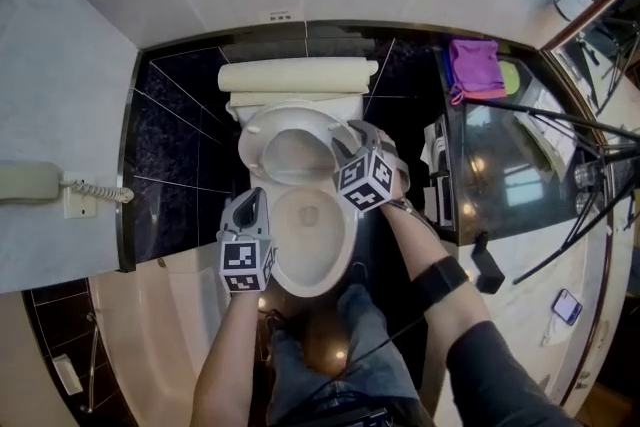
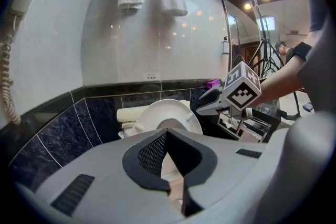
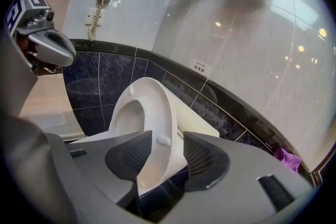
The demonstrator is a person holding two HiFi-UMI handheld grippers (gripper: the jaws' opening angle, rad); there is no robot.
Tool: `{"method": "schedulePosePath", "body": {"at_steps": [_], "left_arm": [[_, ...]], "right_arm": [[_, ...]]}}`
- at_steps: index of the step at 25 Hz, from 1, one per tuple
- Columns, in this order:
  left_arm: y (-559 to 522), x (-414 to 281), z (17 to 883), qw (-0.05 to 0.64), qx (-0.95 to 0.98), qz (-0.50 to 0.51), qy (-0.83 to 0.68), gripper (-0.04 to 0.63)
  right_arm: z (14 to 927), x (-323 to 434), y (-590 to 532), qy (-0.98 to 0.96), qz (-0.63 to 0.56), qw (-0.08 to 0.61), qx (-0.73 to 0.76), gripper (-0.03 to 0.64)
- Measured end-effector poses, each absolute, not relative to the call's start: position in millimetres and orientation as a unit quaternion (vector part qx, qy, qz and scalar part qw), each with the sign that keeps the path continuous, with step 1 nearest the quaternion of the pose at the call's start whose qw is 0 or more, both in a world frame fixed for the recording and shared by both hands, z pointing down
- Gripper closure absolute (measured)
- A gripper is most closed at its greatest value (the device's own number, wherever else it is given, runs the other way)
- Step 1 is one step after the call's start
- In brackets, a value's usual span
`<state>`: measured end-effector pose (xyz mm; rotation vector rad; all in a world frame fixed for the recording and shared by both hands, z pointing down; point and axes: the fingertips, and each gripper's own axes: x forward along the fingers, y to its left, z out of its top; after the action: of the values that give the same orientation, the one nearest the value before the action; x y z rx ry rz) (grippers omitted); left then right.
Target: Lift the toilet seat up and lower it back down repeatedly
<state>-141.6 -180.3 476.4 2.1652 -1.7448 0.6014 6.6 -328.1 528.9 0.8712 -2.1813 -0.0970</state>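
Closest to the head camera, a person's legs [image 1: 335, 355] are seen before the toilet bowl [image 1: 322, 265]. The left gripper [image 1: 254, 200] is held at the bowl's left rim, and the right gripper [image 1: 347, 143] is reached to the toilet seat [image 1: 262, 147], which is raised off the bowl and tilted back. In the left gripper view, the pads are seen pressed together at their tips, with nothing pinched. In the right gripper view, the jaws are spread and the raised seat's edge stands between them, with a dark gap at the right pad.
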Motion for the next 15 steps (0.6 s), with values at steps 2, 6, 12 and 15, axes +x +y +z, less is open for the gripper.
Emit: {"method": "schedulePosePath", "body": {"at_steps": [2, 6, 12, 15], "left_arm": [[-185, -143, 489, 0.156, 0.749, 0.213, -0.608, 0.6], [-192, -139, 503, 0.169, 0.746, 0.214, -0.607, 0.6], [-193, -138, 515, 0.174, 0.743, 0.216, -0.609, 0.6], [-192, -136, 520, 0.178, 0.743, 0.217, -0.607, 0.6]], "right_arm": [[536, -1, -341, -0.857, -0.043, 0.386, 0.34, 0.408], [544, -15, -359, -0.859, -0.063, 0.392, 0.324, 0.419], [537, -40, -370, -0.857, -0.113, 0.402, 0.304, 0.511], [537, -42, -369, -0.855, -0.116, 0.405, 0.304, 0.527]]}}
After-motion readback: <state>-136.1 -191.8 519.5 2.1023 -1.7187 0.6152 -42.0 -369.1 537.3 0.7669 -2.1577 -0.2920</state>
